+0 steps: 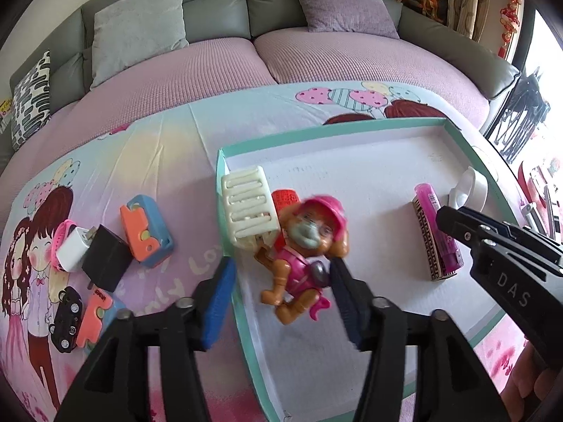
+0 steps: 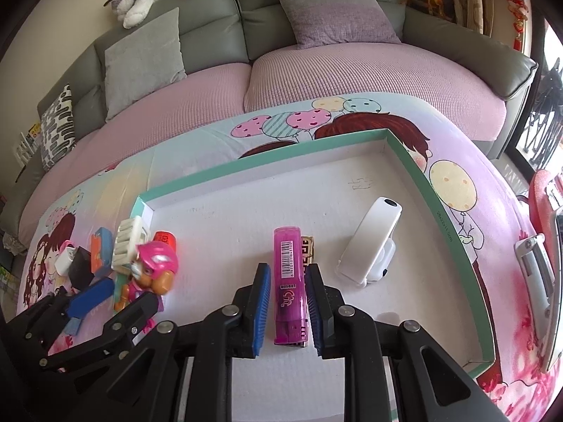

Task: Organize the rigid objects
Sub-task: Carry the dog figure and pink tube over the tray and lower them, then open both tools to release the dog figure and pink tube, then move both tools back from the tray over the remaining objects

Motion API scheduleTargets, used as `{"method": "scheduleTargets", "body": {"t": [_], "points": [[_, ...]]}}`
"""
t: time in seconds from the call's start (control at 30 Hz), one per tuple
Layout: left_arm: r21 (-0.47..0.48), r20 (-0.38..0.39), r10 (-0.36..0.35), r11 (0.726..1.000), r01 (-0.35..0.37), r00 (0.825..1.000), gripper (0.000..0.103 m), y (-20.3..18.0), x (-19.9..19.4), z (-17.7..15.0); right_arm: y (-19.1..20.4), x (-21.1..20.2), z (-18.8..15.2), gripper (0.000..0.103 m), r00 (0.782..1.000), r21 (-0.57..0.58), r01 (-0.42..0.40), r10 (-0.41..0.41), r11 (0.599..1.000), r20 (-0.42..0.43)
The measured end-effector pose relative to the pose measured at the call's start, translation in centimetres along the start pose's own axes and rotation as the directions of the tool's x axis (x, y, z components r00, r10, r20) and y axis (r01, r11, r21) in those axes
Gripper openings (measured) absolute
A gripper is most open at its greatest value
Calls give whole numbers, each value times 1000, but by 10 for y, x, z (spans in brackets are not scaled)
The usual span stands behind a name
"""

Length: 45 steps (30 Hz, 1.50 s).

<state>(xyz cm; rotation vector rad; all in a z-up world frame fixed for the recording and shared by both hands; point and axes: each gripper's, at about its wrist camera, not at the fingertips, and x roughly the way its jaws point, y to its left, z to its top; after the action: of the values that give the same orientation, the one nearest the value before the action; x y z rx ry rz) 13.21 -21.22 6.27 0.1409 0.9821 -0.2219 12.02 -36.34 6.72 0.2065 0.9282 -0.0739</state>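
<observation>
1. Tumbling from the wide-spread left gripper (image 1: 281, 292), the pink toy pup (image 1: 304, 256) could bounce off the tray (image 1: 457, 140) rim onto the tabletop.
2. Right gripper (image 2: 288, 311) fingers pinch the pink lighter (image 2: 289, 285) inside the tray; it might twist loose.

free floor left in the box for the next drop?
Bare floor in the box: the far strip along the back wall and the gap between pink figure and purple lighter. The near-left corner around the white clip is crowded.
</observation>
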Motion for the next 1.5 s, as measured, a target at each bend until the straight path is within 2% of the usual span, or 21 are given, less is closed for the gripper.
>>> {"method": "scheduleTargets", "body": {"t": [0.3, 0.43, 0.6, 0.7, 0.8, 0.87, 0.93, 0.97, 1.0, 1.17, 1.27, 1.33, 1.37, 1.4, 1.5], "points": [[-35, 47, 25, 999, -24, 999, 62, 14, -16, 4, -4, -8, 3, 25, 999, 20, -12, 12, 1000, 33], [-93, 91, 44, 995, -36, 995, 62, 27, -26, 7, -1, -9, 3, 25, 999, 14, -27, 26, 1000, 38], [-166, 96, 84, 984, -67, 992, 62, 46, -27, 7, 1, -6, 2, 26, 999, 6, -24, 24, 1000, 26], [-197, 95, 106, 977, -86, 990, 62, 52, -25, 7, 3, -1, 2, 36, 1000, -2, -21, 21, 1000, 14], [-227, 87, 128, 968, -105, 988, 63, 58, -24, 6, 7, -1, 2, 37, 1000, -17, -23, 23, 1000, 13], [-236, 84, 141, 965, -118, 987, 63, 61, -23, 5, 9, -2, 2, 43, 999, -24, -27, 27, 999, 17], [-237, 76, 151, 963, -129, 986, 72, 62, -22, 5, 10, -3, 2, 58, 999, -27, -24, 25, 999, 24], [-242, 77, 159, 961, -137, 984, 85, 63, -21, 5, 10, -3, 2, 59, 999, -26, -25, 25, 999, 27], [-250, 78, 166, 958, -142, 983, 87, 64, -20, 5, 10, -4, 2, 59, 999, -25, -27, 28, 999, 28], [-291, 87, 192, 943, -160, 977, 88, 73, -22, 3, 11, 1, 3, 71, 1000, -29, -18, 19, 999, 18], [-321, 96, 221, 930, -180, 971, 88, 80, -24, 2, 12, 2, 2, 82, 1000, -40, -15, 16, 999, 19], [-336, 103, 229, 924, -183, 968, 94, 83, -26, 1, 13, 1, 3, 93, 999, -41, -18, 19, 999, 31], [-343, 105, 234, 921, -186, 966, 100, 84, -27, 1, 13, -1, 3, 96, 999, -41, -19, 20, 999, 38], [-349, 109, 239, 918, -188, 965, 100, 85, -27, 1, 14, -2, 4, 102, 999, -41, -20, 22, 999, 44], [-359, 108, 252, 912, -199, 962, 100, 87, -28, 0, 13, -4, 4, 103, 998, -35, -27, 29, 999, 57]]}}
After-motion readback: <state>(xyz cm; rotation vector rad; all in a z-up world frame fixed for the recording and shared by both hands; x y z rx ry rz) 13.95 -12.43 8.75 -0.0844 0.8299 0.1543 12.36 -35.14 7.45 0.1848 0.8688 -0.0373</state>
